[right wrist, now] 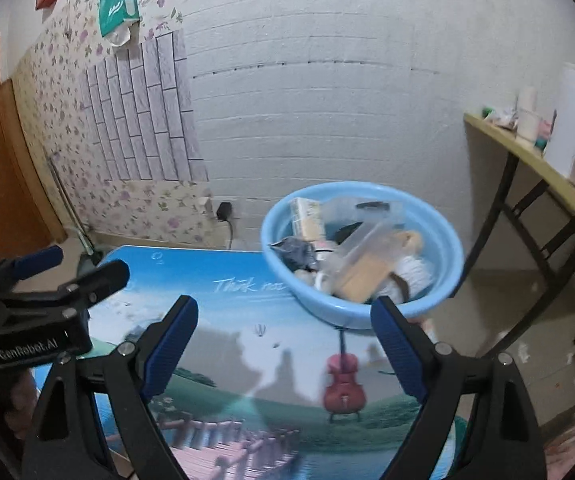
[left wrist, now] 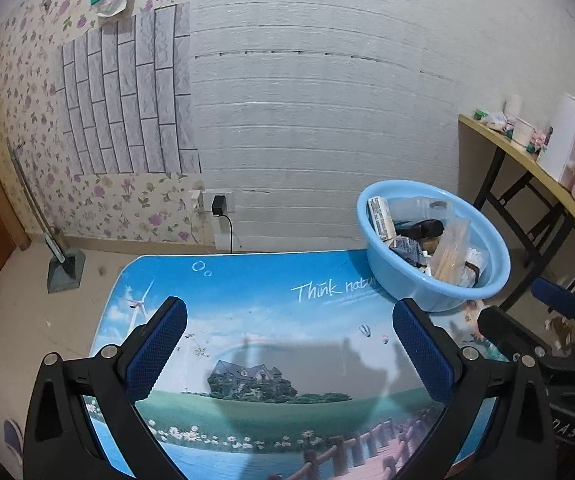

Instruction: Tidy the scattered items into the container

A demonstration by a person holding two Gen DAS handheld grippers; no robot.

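Both grippers gape wide w/ nothing between the pads: left gripper (left wrist: 289, 354) and right gripper (right wrist: 283, 350) hang over the printed table (left wrist: 247, 292). Blue basin (left wrist: 433, 280), right of centre in the left view, sits at the table's far right corner, already heaped w/ the scattered items (left wrist: 431, 240); no loose bits show on the tabletop.

Risk, as I judge it: basin overhangs the corner, so a nudge from either gripper could tip it off.

Right view shows the basin's overhang (right wrist: 361, 312) plus a cello print; left view hides that, but shows the windmill print.
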